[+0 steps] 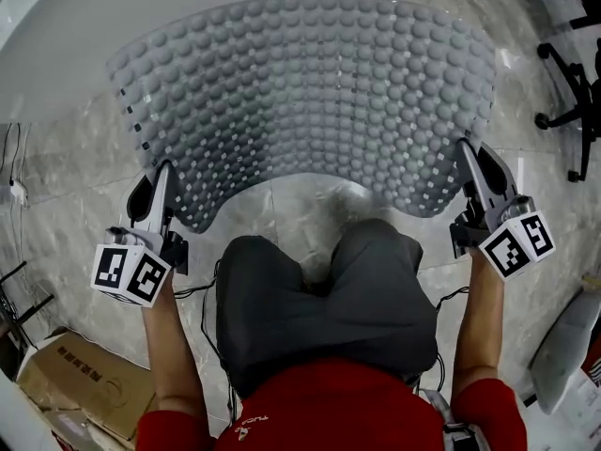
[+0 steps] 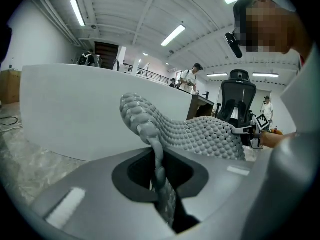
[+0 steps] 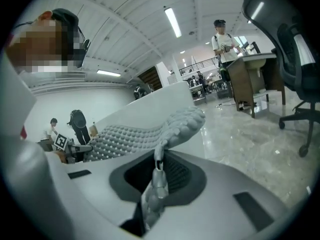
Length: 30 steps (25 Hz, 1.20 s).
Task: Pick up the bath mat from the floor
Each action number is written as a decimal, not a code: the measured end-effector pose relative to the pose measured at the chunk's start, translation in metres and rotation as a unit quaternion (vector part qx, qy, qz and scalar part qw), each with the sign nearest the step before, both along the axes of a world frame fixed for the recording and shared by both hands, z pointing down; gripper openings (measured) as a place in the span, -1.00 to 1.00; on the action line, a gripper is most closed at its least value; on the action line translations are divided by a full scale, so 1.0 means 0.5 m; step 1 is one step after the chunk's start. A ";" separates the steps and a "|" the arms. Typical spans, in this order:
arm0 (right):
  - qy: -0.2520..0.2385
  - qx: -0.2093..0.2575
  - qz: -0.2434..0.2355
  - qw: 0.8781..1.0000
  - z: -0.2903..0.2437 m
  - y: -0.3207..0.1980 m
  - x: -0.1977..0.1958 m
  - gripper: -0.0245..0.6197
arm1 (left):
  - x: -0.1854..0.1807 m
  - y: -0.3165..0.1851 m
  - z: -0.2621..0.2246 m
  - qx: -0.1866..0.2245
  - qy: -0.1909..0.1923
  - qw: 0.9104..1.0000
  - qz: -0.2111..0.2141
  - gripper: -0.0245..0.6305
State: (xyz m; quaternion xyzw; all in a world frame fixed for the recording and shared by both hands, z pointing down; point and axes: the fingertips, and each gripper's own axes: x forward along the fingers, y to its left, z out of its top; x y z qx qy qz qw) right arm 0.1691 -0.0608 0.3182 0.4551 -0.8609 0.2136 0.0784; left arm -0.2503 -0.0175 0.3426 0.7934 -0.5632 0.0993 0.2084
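Marble floor point(image 1: 56, 172) all round, big open office-type hall with strip lights overhead. The bath mat point(image 1: 310, 92), grey and rubbery with bumps all over, is strung between the two tools like a hammock. The left gripper point(image 1: 163, 172) is clamped down on one near corner and the right gripper point(image 1: 467, 150) on the other. Both gripper views show the mat's edge squeezed right between the jaws, so nothing is loose.

Pretty sure the two-corner hold is there because this thing is floppy. It sags in the middle between the grippers even like this, and grabbed from one side it'd just fold up on itself. Spreading it wide keeps it flat-ish and under control. From how it lies, I'd say the pick-up is mostly done. I can't tell if the far edge, out ahead of the tools, is clear of the floor.

Stuff nearby:
- white curved wall point(image 1: 56, 45) straight ahead of both grippers, just past the mat
- the person's knees point(image 1: 329, 280) between the grippers, behind the sagging near edge
- office chair point(image 3: 295, 54) off to the right of the right gripper, well apart
- cardboard box point(image 1: 80, 379) behind the left gripper, and cables point(image 1: 13, 191) out to its left

Only the wall looks close enough to get in the way.
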 end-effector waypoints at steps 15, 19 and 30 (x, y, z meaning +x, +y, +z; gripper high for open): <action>-0.086 -0.026 0.007 0.996 0.085 -0.007 0.026 -0.79 | 0.043 0.007 -0.021 -0.010 -0.067 0.998 -0.013 -0.80; -0.089 -0.021 0.008 0.996 0.061 -0.016 0.025 -0.79 | 0.047 0.001 -0.023 -0.005 -0.060 0.998 -0.013 -0.80; -0.111 -0.009 0.015 0.994 0.052 -0.015 0.020 -0.79 | 0.033 0.003 -0.022 0.014 -0.032 0.999 -0.015 -0.80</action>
